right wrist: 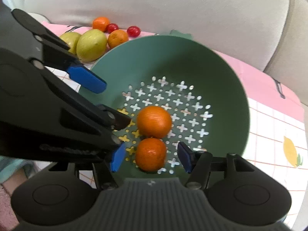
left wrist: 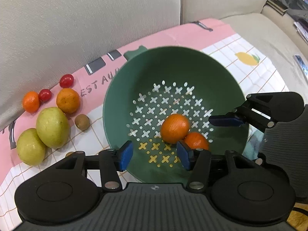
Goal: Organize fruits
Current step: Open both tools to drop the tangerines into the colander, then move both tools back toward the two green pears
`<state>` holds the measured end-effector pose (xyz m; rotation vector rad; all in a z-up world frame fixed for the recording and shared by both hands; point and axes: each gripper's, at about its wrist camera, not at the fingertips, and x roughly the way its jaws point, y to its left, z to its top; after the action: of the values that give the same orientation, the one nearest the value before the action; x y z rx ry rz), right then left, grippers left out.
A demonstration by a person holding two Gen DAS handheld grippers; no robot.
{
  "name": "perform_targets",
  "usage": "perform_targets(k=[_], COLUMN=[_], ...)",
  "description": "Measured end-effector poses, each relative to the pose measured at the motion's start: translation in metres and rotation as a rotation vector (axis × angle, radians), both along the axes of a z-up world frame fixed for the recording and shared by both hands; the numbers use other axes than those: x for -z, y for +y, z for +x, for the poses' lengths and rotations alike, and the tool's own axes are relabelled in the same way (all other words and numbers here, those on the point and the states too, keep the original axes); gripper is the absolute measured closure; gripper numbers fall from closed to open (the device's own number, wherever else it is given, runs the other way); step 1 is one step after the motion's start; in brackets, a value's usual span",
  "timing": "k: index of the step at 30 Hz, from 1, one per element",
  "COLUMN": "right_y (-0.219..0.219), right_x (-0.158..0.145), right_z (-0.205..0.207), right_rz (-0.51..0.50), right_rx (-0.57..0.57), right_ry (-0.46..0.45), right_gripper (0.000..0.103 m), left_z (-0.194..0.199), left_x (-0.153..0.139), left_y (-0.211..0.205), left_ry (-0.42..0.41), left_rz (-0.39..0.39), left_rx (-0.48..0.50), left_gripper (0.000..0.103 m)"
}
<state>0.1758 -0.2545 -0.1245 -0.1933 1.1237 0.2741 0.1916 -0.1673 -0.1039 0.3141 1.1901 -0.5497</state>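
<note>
A green colander bowl (left wrist: 221, 80) sits on a pink and checked cloth and holds two oranges. My left gripper (left wrist: 156, 156) hangs open over its near rim with nothing between the blue pads; one orange (left wrist: 174, 128) lies just beyond its right pad. My right gripper (right wrist: 150, 157) is open too; the other orange (right wrist: 150, 154) rests on the bowl floor between its pads, with a gap on each side. The first orange (right wrist: 154, 121) lies just behind it. The left gripper (right wrist: 105, 100) reaches in from the left.
Left of the bowl on the cloth (left wrist: 192, 34) lie two mandarins (left wrist: 67, 100), two cherry tomatoes (left wrist: 66, 80), two yellow-green fruits (left wrist: 52, 127) and a small brown kiwi (left wrist: 82, 122). Beige sofa cushions (left wrist: 96, 15) rise behind. The right gripper's finger (left wrist: 225, 120) reaches over the bowl's right side.
</note>
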Motion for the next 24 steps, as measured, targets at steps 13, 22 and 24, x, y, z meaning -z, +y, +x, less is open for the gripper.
perform_targets(k=[13, 22, 24], right_y=[0.001, 0.036, 0.042], right_x=[-0.018, -0.031, -0.035], right_z=[-0.015, -0.028, -0.029], right_rz=[0.001, 0.002, 0.01], right_rx=[0.105, 0.063, 0.059], right_ry=[-0.078, -0.126, -0.141], right_gripper=[0.034, 0.027, 0.027], left_z=[-0.017, -0.029, -0.03], left_x=[-0.028, -0.038, -0.041], left_y=[0.025, 0.07, 0.079], left_ry=[-0.074, -0.099, -0.108], left_rz=[-0.044, -0.062, -0.07], left_rx=[-0.06, -0.151, -0.177], left_gripper=[0.041, 0.041, 0.041])
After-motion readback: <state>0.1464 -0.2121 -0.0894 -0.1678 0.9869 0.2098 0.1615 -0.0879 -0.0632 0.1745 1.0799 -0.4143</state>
